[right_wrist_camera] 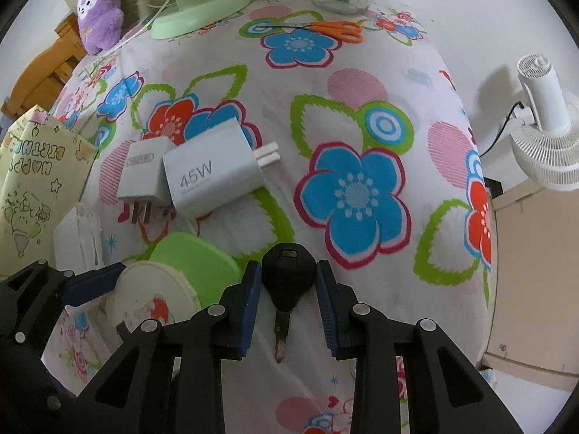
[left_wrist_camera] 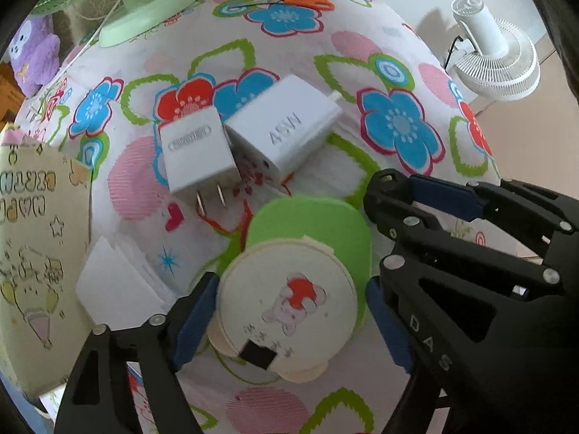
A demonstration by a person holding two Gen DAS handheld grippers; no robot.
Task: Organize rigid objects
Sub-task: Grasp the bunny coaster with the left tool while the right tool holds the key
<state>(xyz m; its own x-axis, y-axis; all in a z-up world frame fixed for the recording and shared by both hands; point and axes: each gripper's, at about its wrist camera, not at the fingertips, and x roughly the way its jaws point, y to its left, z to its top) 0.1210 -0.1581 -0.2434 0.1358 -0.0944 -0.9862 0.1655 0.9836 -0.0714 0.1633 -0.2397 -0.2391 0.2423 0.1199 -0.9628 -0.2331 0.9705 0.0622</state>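
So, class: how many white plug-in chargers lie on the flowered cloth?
2, touching side by side: the small charger on the left, the 45W charger right of it. None seems hidden.

We see a table draped in a flowered cloth point(right_wrist_camera: 362, 115) filling the view ahead of the jaws. At its far edge stands a green desk fan point(right_wrist_camera: 188, 3). Off to the right of the jaws, 1 white fan point(right_wrist_camera: 542, 123) sits against a pale wall point(right_wrist_camera: 470, 18). Far left, a wooden chair point(right_wrist_camera: 43, 76).
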